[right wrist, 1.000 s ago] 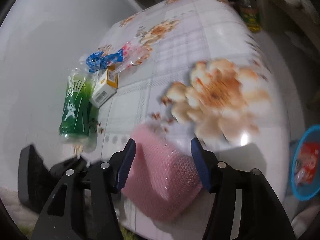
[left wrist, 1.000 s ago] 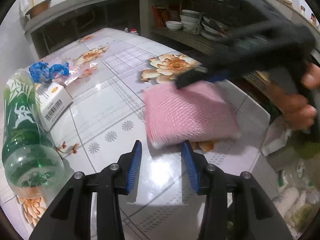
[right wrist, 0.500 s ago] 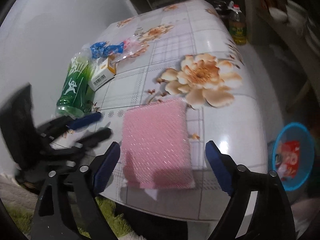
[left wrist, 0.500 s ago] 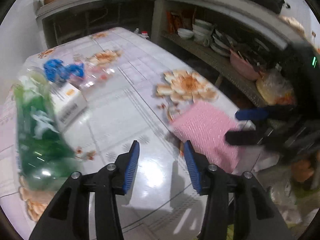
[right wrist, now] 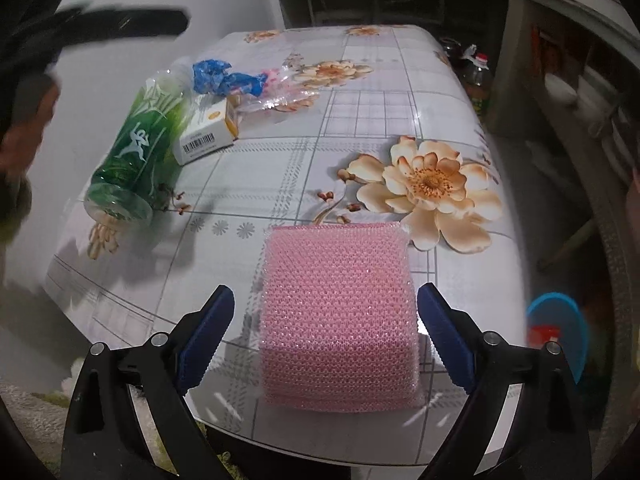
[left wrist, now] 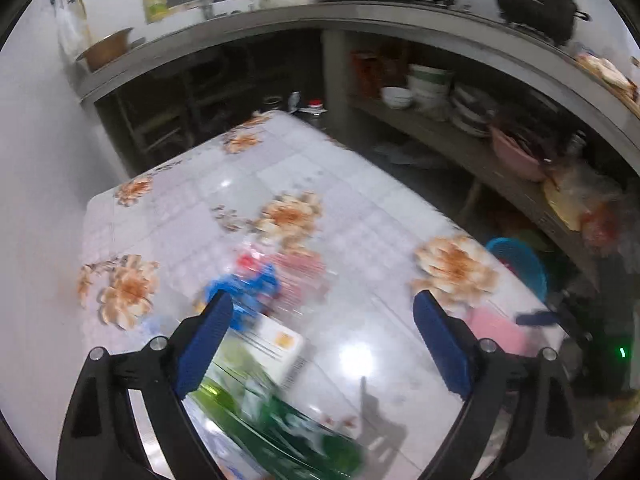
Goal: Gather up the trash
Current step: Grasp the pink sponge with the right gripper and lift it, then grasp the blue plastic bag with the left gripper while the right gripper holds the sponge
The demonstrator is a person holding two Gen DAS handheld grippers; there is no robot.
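Observation:
A pink bubble-wrap pad [right wrist: 340,316] lies flat at the table's near edge. My right gripper [right wrist: 326,340] is open, its jaws wide on either side of the pad, not touching it. A green plastic bottle [right wrist: 136,148] lies on its side at the left, next to a white carton [right wrist: 208,136], a blue crumpled wrapper [right wrist: 220,76] and a clear plastic bag [right wrist: 280,92]. My left gripper [left wrist: 320,344] is open above the bottle [left wrist: 280,428] and carton [left wrist: 276,344]; that view is blurred. The pink pad [left wrist: 496,328] shows at its right.
The table [right wrist: 360,120] has a glossy flowered cloth. A blue basket [right wrist: 560,332] with red trash stands on the floor at the right, also in the left wrist view [left wrist: 520,264]. Shelves with bowls and pots [left wrist: 432,92] run behind.
My right gripper let go of the pink pad and opened wide over it. My left gripper swung left toward the bottle and carton and opened wider.

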